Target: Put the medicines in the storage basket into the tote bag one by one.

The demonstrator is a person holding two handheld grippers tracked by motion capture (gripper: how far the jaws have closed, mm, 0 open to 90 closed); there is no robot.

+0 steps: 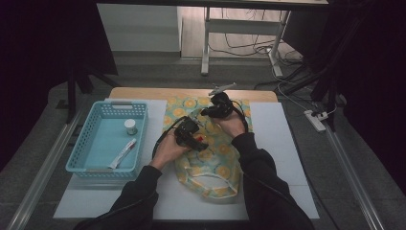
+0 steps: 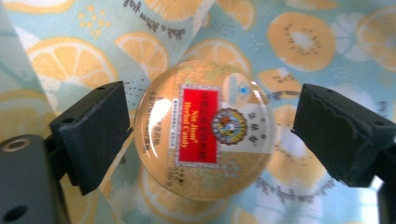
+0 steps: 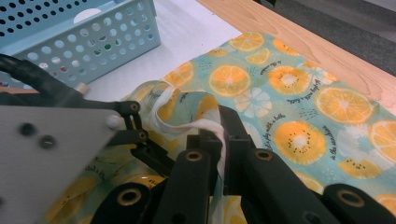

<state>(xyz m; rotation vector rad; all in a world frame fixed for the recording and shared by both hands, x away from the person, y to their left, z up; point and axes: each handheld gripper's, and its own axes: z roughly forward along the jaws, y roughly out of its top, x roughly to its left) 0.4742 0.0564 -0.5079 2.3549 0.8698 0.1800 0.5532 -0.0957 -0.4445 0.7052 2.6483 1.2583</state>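
A round clear candy tin [image 2: 204, 135] with a red label lies on the fabric of a teal bag [image 1: 210, 165] printed with orange slices. My left gripper [image 2: 208, 131] hovers over the tin with its jaws open; both black pads [image 2: 95, 128] stand a little clear of the tin's sides. In the high view the left gripper [image 1: 191, 136] is at the bag's mouth. My right gripper [image 3: 219, 140] is shut on the bag's white-hemmed edge [image 3: 205, 123] and holds it raised; in the high view it [image 1: 207, 112] is at the bag's far side.
A light-blue perforated basket [image 1: 95, 139] stands to the left on the white mat, with a small white-capped jar [image 1: 130, 126] and a white tube [image 1: 123, 152] in it. The wooden table edge [image 1: 191, 92] runs behind the bag. White mat [image 1: 282, 143] lies bare at the right.
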